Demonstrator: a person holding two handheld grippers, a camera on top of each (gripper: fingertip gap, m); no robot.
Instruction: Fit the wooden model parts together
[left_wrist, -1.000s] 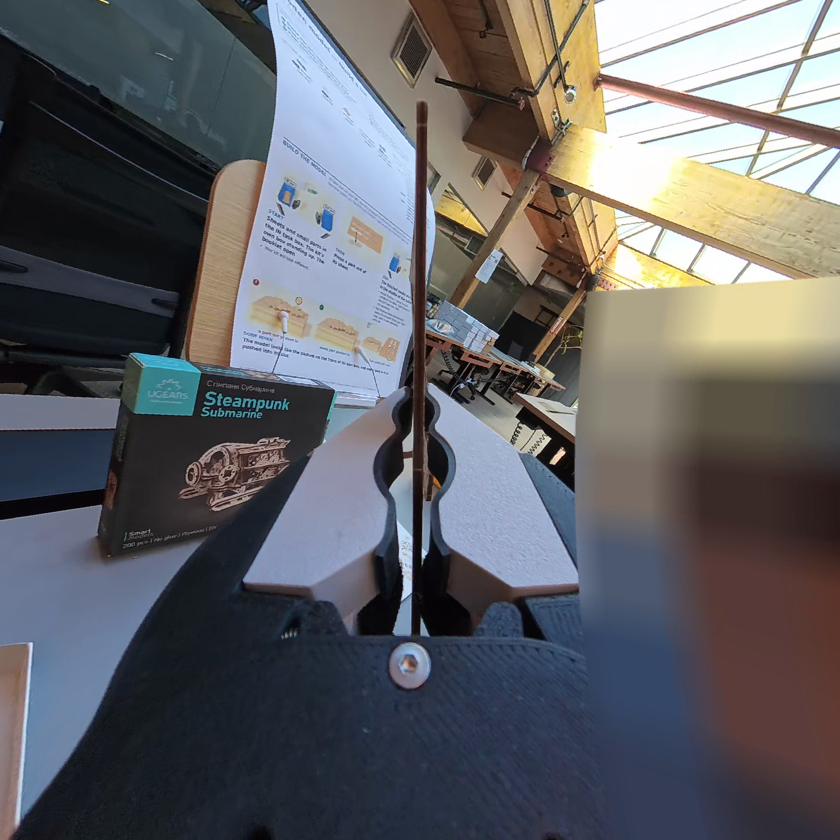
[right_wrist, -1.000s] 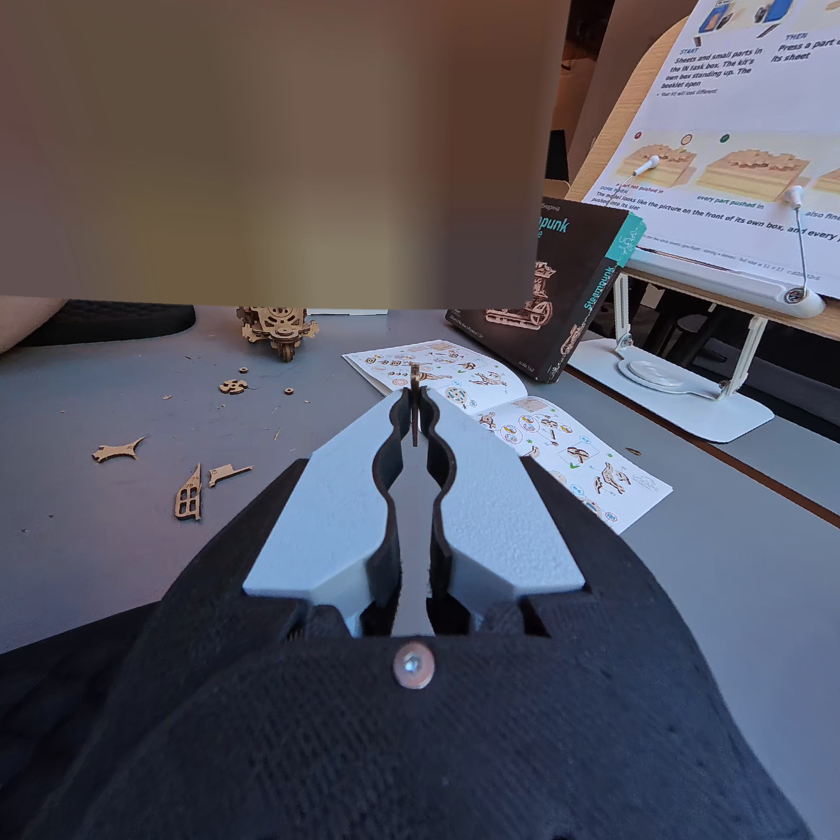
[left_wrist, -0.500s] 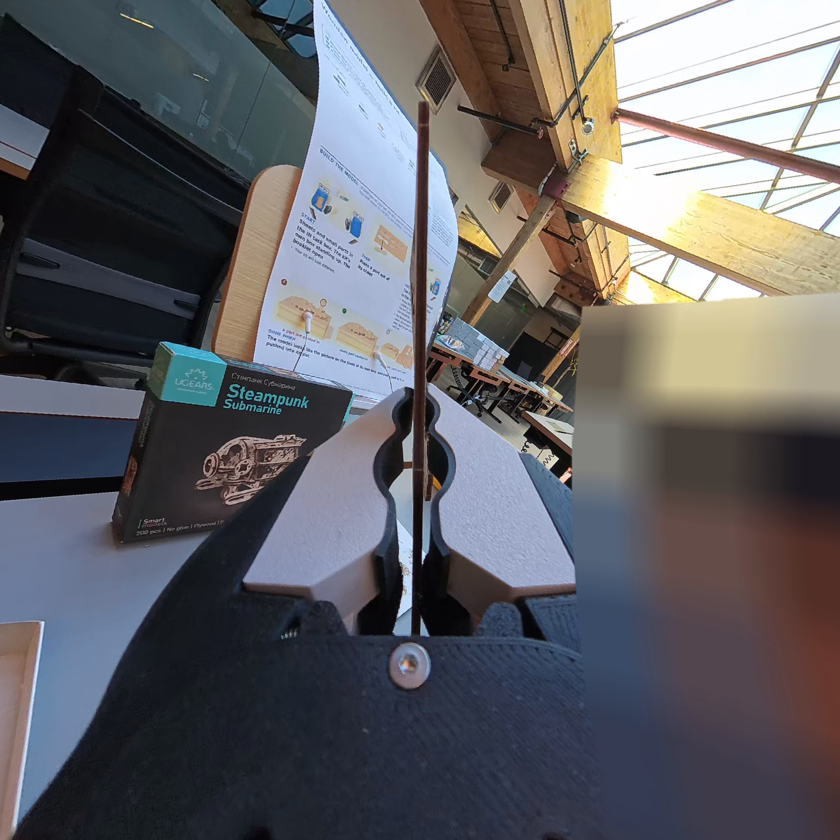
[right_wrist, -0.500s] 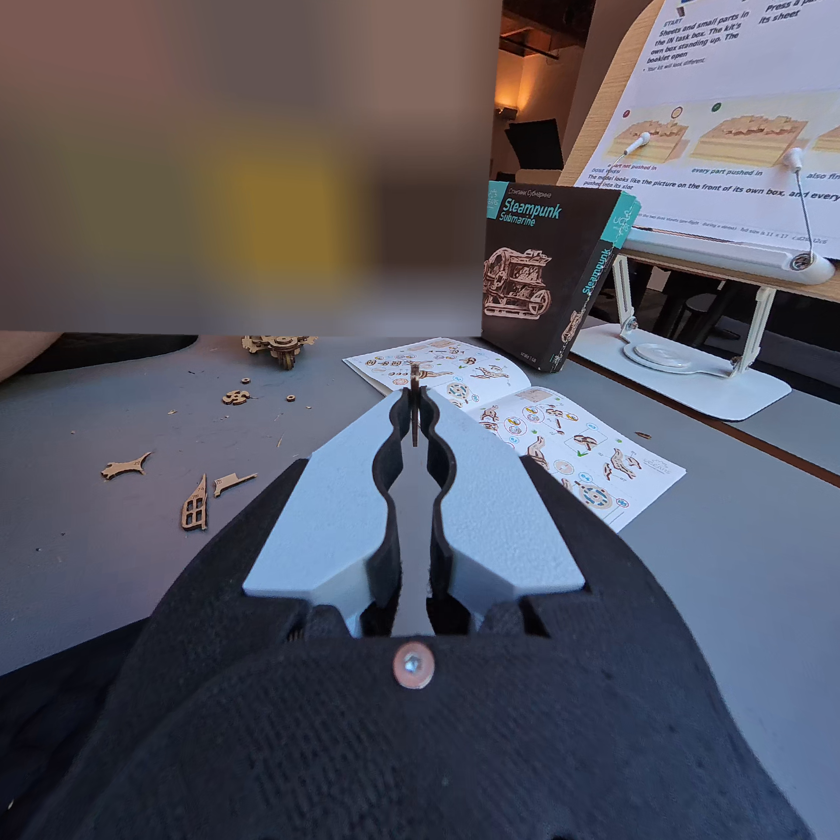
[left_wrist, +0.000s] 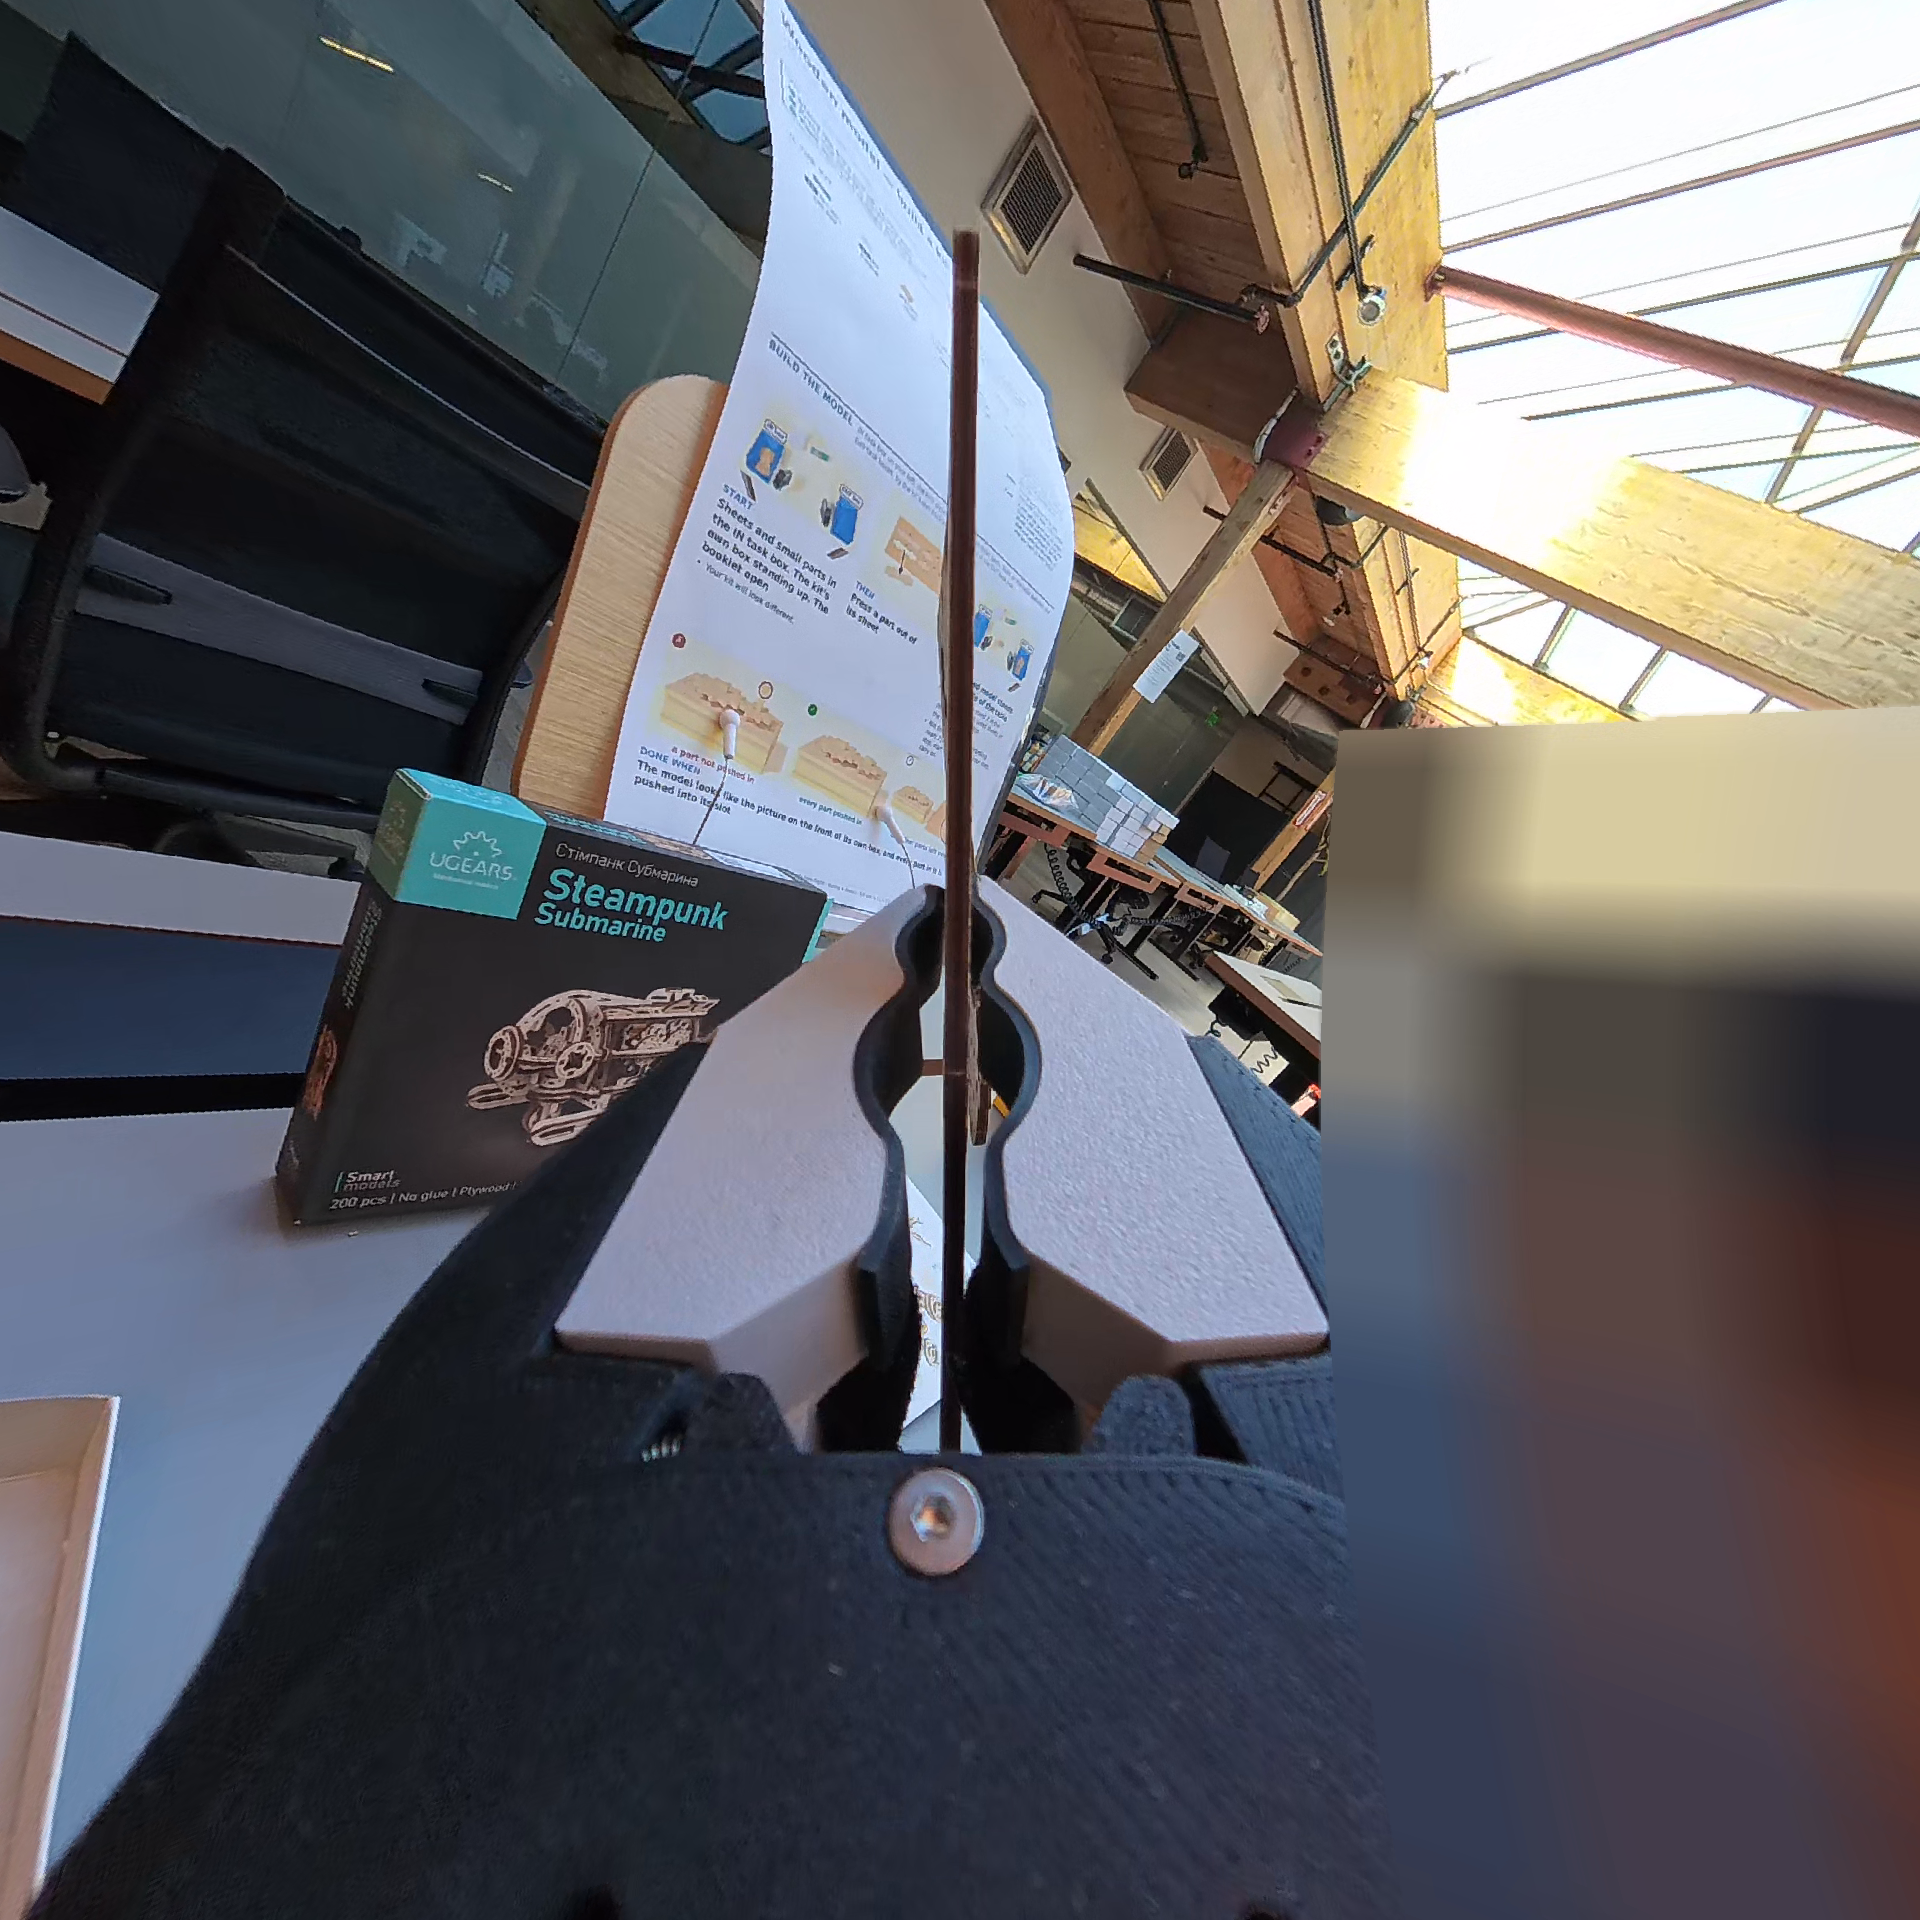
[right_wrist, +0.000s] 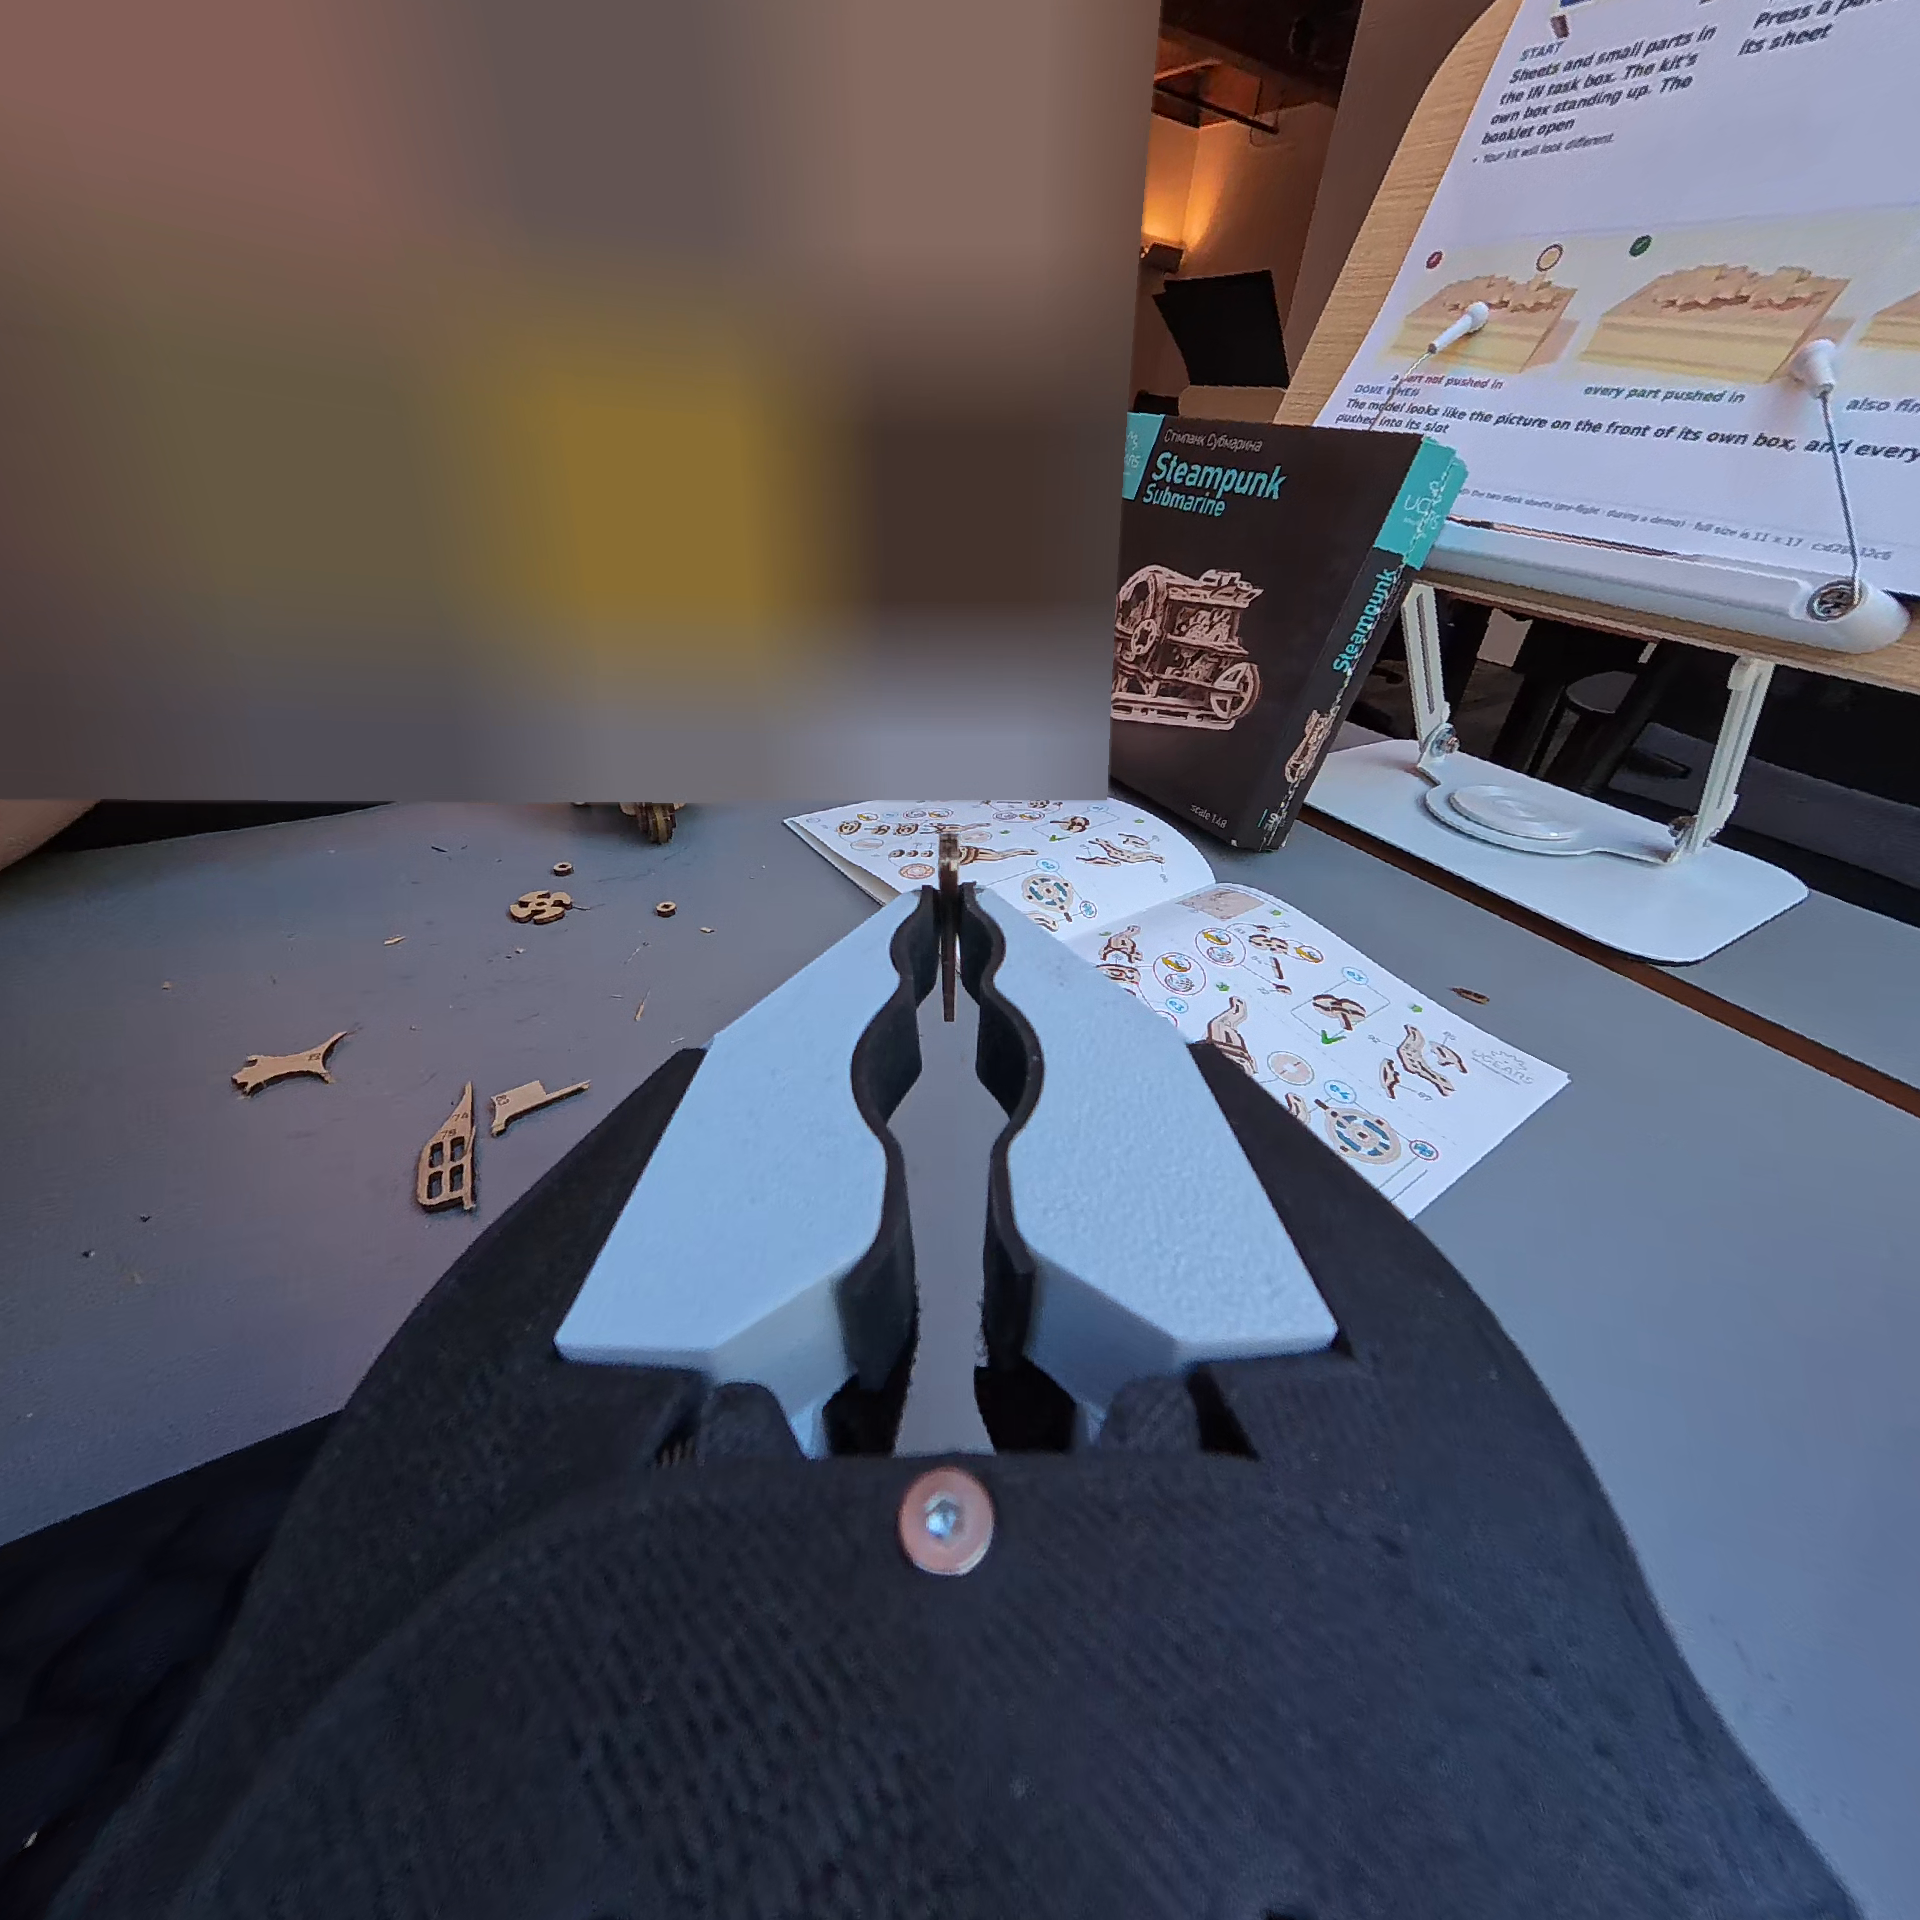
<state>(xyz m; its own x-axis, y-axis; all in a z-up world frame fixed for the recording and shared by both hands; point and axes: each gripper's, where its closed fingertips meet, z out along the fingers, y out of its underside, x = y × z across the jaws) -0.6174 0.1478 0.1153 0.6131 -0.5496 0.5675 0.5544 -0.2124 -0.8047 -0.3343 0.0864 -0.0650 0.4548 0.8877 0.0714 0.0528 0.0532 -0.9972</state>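
Note:
My left gripper (left_wrist: 954, 914) is shut on a thin wooden sheet (left_wrist: 961, 582), seen edge-on; it stands upright, rises far above the fingertips and runs back between the fingers. My right gripper (right_wrist: 948, 896) is shut on a small flat wooden part (right_wrist: 948, 862) that pokes just past its tips, above the grey table (right_wrist: 208, 1299). Several loose wooden parts lie on the table to the left, among them a gear-like piece (right_wrist: 540, 907), a winged piece (right_wrist: 291, 1065) and a windowed piece (right_wrist: 449, 1158). A part-built wooden model (right_wrist: 649, 816) shows at the far edge, mostly hidden by a blurred patch.
An open instruction booklet (right_wrist: 1195, 987) lies ahead of my right gripper. The dark kit box (right_wrist: 1247, 623) (left_wrist: 540, 1008) stands behind it, next to a white stand (right_wrist: 1558, 862) holding a large printed sheet (left_wrist: 883, 499). A white tray edge (left_wrist: 52, 1610) shows at left. About 35 centimetres separates my left fingertips from my right.
Both views have swung a little, so the kit box sits further right in the left view and fuller in the right view. Both grippers stay shut on their pieces.

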